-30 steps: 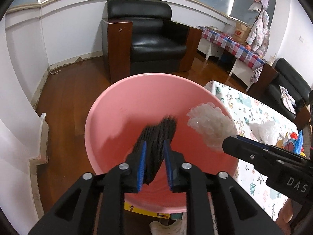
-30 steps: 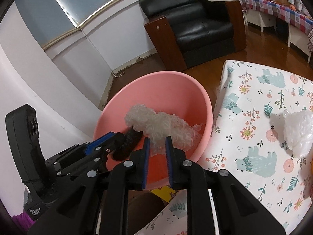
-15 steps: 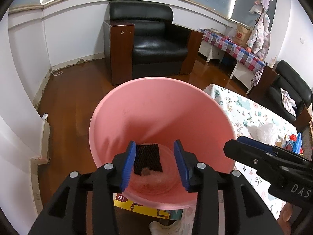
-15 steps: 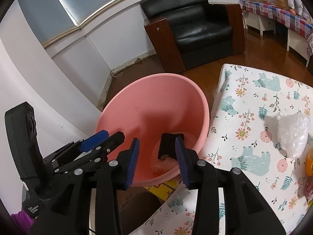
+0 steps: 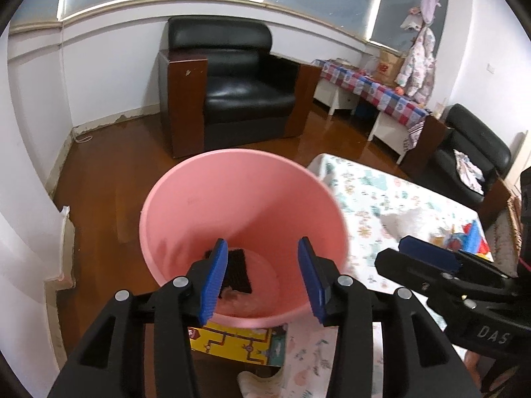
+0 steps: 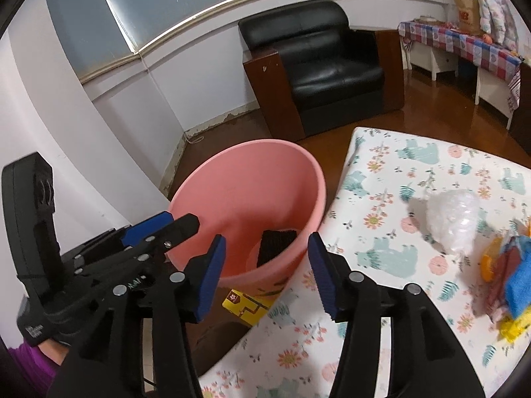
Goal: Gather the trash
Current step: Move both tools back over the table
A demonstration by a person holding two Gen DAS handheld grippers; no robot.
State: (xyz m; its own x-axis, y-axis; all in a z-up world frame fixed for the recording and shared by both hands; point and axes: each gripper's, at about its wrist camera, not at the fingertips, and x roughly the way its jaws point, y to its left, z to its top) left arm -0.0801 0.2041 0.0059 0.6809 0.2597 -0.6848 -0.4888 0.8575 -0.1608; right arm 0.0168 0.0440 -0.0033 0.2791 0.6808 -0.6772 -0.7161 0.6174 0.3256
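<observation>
A pink bin (image 5: 199,205) stands on the floor beside a table with a floral cloth (image 6: 415,172); it also shows in the right wrist view (image 6: 239,179). A black ribbed scrap (image 5: 237,273) lies at its bottom with pale trash; the scrap also shows in the right wrist view (image 6: 275,243). My left gripper (image 5: 264,278) is open and empty above the bin's near rim. My right gripper (image 6: 267,275) is open and empty over the bin's right edge. A crumpled clear plastic wad (image 6: 453,219) lies on the cloth, with blue, orange and yellow scraps (image 6: 512,275) at the right.
A black armchair (image 5: 232,93) stands against the far wall. A low table with a checked cloth (image 5: 375,89) and another black seat (image 5: 471,152) are at the right. A yellow printed sheet (image 5: 239,345) lies under the bin.
Both grippers let go of their trash, the black scrap and the white wad, into the bin. Both jaws opened wider and both grippers pulled up and back from the bin.
</observation>
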